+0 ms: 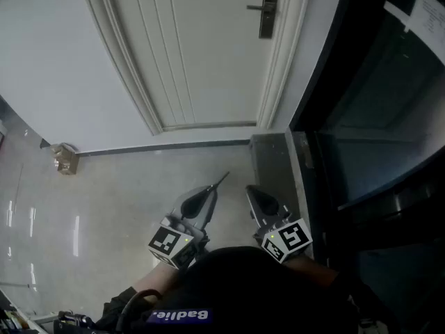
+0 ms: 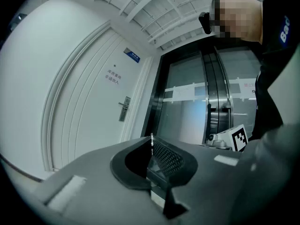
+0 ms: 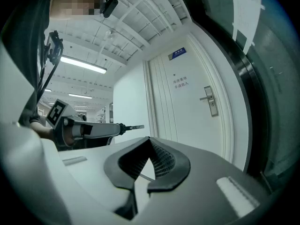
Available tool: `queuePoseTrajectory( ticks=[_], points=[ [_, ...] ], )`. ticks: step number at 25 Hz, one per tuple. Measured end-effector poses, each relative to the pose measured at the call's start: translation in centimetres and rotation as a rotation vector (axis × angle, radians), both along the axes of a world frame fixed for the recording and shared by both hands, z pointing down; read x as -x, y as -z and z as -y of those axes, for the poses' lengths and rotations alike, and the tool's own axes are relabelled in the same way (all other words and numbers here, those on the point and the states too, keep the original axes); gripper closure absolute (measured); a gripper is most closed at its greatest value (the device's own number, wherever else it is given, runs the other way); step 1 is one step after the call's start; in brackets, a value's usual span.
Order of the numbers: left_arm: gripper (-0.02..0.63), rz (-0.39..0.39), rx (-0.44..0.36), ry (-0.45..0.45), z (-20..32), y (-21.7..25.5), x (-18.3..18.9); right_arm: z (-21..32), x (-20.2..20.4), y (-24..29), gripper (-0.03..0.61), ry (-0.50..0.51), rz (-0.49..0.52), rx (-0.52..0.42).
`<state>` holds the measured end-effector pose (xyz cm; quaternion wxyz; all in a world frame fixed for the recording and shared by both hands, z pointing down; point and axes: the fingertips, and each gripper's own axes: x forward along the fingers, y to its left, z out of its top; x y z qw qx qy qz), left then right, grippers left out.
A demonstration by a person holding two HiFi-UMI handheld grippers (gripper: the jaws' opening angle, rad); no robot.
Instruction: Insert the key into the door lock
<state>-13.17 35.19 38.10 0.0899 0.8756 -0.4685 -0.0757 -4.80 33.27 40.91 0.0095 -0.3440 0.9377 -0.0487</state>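
Straight ahead of me stands the big white panelled door [image 1: 201,54], closed, with a wall of dark glass and metal framing [image 1: 375,117] running down its right side and the pale glossy floor [image 1: 125,200] spreading out below. Both my arms are out in front, side by side and level, well short of the door. My left gripper [image 1: 212,191] has its jaws clamped on the slim silver metal key [image 1: 222,180], whose blade pokes out past the tips toward the door; in the left gripper view the key [image 2: 151,141] shows edge-on between the ribbed pads. My right gripper [image 1: 253,191] sits just beside it, jaws pressed together with nothing between them. Up on the door's right edge is the dark rectangular lock plate with its lever handle [image 1: 268,10], well apart from the key.
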Motion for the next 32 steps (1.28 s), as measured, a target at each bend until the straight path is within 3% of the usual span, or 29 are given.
queuePoseTrajectory(
  ticks=[11,17,32],
  points=[
    [0.583,-0.005,-0.002,0.002,1.3,-1.3,3.4,1.4,3.2,0.1,0.575,0.006,0.014,0.006],
    [0.583,-0.018,-0.006,-0.002,2.1,-1.5,6.1,2.3,4.8,-0.2,0.574,-0.04,0.02,0.023],
    [0.583,-0.065,-0.003,-0.107,3.5,-3.3,12.7,2.5,10.8,-1.7,0.574,-0.143,-0.039,0.054]
  ],
)
